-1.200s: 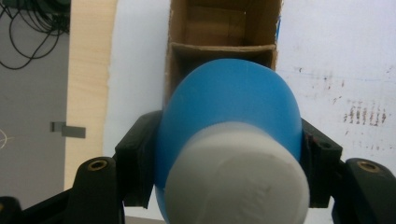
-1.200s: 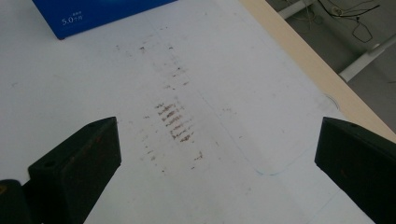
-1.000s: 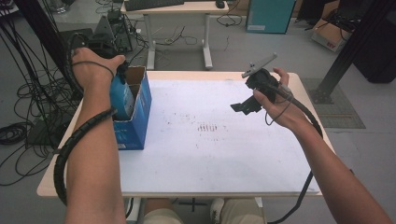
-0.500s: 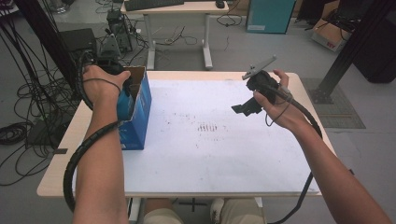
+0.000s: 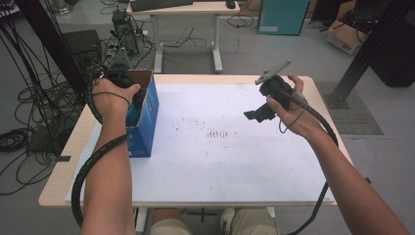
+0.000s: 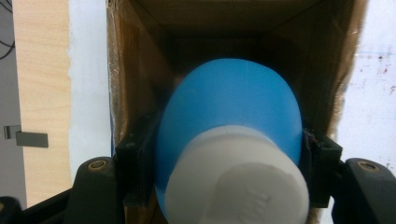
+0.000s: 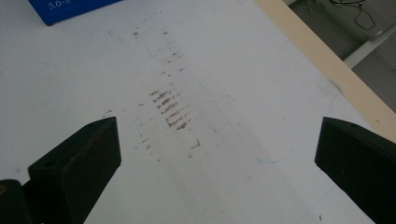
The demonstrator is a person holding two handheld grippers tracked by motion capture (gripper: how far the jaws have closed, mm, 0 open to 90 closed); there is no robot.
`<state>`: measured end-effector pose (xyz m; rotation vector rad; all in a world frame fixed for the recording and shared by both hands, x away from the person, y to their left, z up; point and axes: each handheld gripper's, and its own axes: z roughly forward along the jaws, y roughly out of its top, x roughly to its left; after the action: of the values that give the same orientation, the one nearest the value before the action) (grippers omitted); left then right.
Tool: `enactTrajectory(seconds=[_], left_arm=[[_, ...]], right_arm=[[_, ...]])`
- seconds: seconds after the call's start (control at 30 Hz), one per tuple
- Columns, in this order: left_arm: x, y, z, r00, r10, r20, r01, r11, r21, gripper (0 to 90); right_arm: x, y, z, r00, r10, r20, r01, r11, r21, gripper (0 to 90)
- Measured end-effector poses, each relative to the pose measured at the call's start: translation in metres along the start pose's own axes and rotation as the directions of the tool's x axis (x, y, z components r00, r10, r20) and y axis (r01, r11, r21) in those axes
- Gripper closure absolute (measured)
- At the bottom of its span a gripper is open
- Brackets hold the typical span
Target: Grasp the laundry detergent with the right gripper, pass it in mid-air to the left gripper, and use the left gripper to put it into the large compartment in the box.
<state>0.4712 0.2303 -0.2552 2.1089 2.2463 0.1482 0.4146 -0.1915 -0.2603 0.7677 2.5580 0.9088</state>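
Note:
My left gripper (image 6: pixel 229 150) is shut on a blue bottle (image 6: pixel 233 107) with a white cap (image 6: pixel 243 179), and both pads press its sides. The bottle points down into an open cardboard box (image 6: pixel 140 60) with brown inner walls. In the high view the box (image 5: pixel 147 122) is blue outside and stands at the table's left, with my left gripper (image 5: pixel 137 95) reaching into its open top. My right gripper (image 5: pixel 254 115) hovers over the right half of the table. Its jaws stand wide open in the right gripper view (image 7: pixel 217 144), with nothing between them.
A white sheet (image 5: pixel 220 166) covers the wooden table (image 5: pixel 63 166), with brown smudges (image 5: pixel 218 133) at its middle. Cables (image 5: pixel 19 137) lie on the floor at the left. A desk (image 5: pixel 186 10) stands behind the table and a black post (image 5: pixel 372 49) at the right.
My left gripper has carried the blue bottle away from the table's front and down into the box's open top. The right gripper has barely moved.

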Motion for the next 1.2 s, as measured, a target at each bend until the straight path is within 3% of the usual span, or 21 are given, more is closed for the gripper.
enactTrajectory(seconds=[0.2, 0.3, 0.33, 1.2], left_arm=[[0.002, -0.001, 0.009, 0.9999, -0.008, 0.012, 0.008, 0.9999, 0.013, 35.8], [0.003, -0.001, 0.010, 0.9999, -0.007, 0.013, 0.007, 1.0000, 0.005, 35.8], [0.003, -0.001, 0.010, 0.9999, -0.007, 0.015, 0.007, 0.9999, 0.008, 35.8], [0.007, 0.005, 0.014, 0.9996, -0.002, 0.029, 0.002, 1.0000, -0.006, 35.4]], right_arm=[[0.000, 0.000, 0.002, 1.0000, 0.002, 0.003, -0.002, 1.000, -0.008, 0.4], [-0.002, 0.001, 0.003, 0.9998, -0.021, 0.002, 0.021, 1.000, -0.009, 0.4], [0.000, 0.001, 0.003, 1.0000, 0.002, 0.003, -0.002, 1.000, -0.005, 0.4], [-0.005, -0.001, 0.001, 0.9999, -0.001, 0.013, 0.001, 1.000, 0.011, 0.4]])
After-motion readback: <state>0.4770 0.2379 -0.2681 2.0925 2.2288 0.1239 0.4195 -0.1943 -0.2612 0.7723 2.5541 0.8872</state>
